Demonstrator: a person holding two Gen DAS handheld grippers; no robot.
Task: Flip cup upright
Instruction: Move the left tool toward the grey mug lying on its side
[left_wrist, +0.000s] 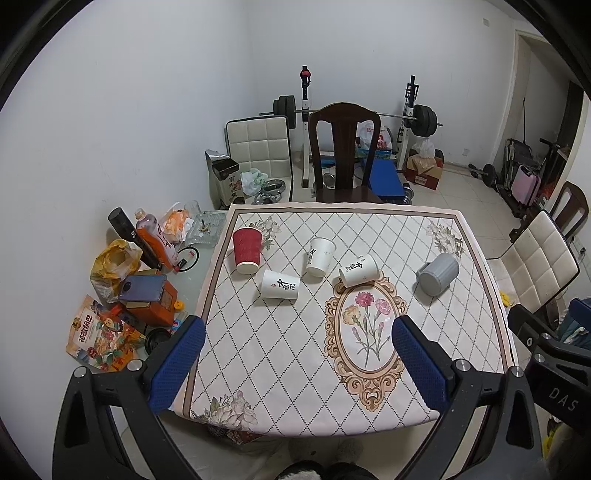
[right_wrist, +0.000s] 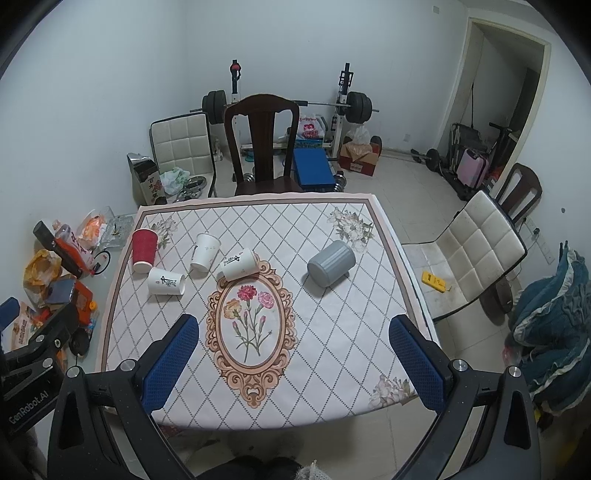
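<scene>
Several cups lie on their sides on the patterned tablecloth (left_wrist: 280, 354): a red ribbed paper cup (left_wrist: 247, 250) (right_wrist: 144, 250) at the far left, three white paper cups (left_wrist: 280, 284) (left_wrist: 319, 256) (left_wrist: 359, 270), and a grey ribbed cup (left_wrist: 438, 274) (right_wrist: 331, 263) at the right. The white cups also show in the right wrist view (right_wrist: 166, 281) (right_wrist: 205, 252) (right_wrist: 239, 264). My left gripper (left_wrist: 297, 325) is open and empty above the table's near edge. My right gripper (right_wrist: 293, 325) is open and empty, also near the front edge, well short of the cups.
A dark wooden chair (left_wrist: 345, 147) stands behind the table. A white padded chair (right_wrist: 469, 254) stands at the right. Bottles, bags and snack packs (left_wrist: 140, 273) crowd the glass surface left of the cloth. A barbell rack (left_wrist: 354, 114) stands by the far wall.
</scene>
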